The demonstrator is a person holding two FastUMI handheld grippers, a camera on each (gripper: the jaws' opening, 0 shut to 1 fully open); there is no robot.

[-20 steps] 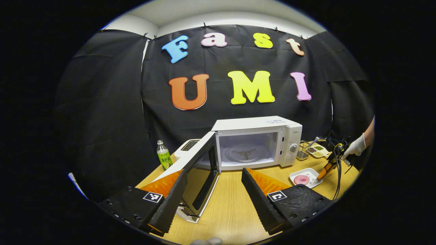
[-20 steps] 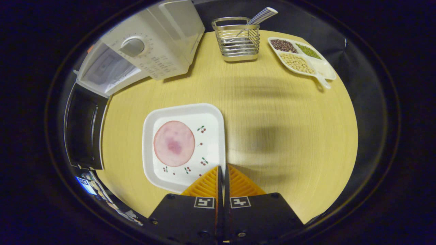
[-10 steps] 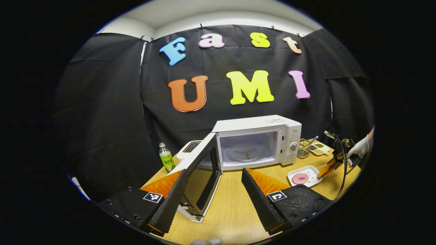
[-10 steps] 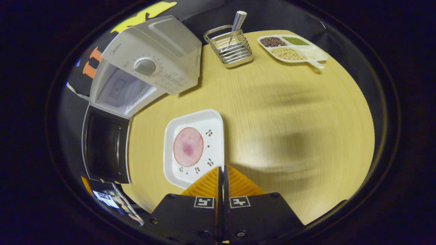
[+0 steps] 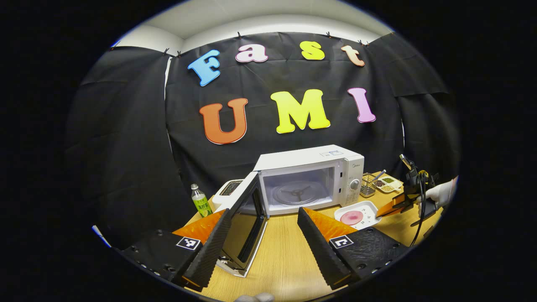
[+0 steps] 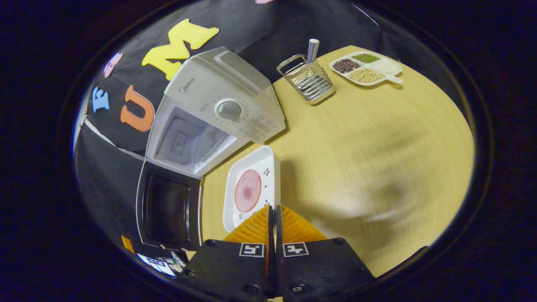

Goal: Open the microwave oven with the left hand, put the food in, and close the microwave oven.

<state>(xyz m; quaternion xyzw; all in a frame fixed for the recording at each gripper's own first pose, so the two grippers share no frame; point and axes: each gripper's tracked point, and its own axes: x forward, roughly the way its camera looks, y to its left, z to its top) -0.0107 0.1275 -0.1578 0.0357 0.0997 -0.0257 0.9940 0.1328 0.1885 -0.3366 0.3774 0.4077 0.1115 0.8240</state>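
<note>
Microwave [image 5: 308, 178] door [image 5: 245, 218] open at desk's back edge; right gripper [image 6: 275, 209] pinched on near rim of food plate [image 6: 251, 188] just before the cavity; left gripper [image 5: 260, 226] wide, empty. Thin rim grip: plate could tilt, clip door

Your wooden counter [image 6: 369, 138] carries the open microwave [image 6: 226, 105], wire rack [image 6: 308, 79], bean tray [image 6: 365, 69], bottle [image 5: 201, 202] and toaster [image 5: 228, 191].

Opposed views — shared microwave [image 5: 310, 178] [image 6: 218, 113]
</note>
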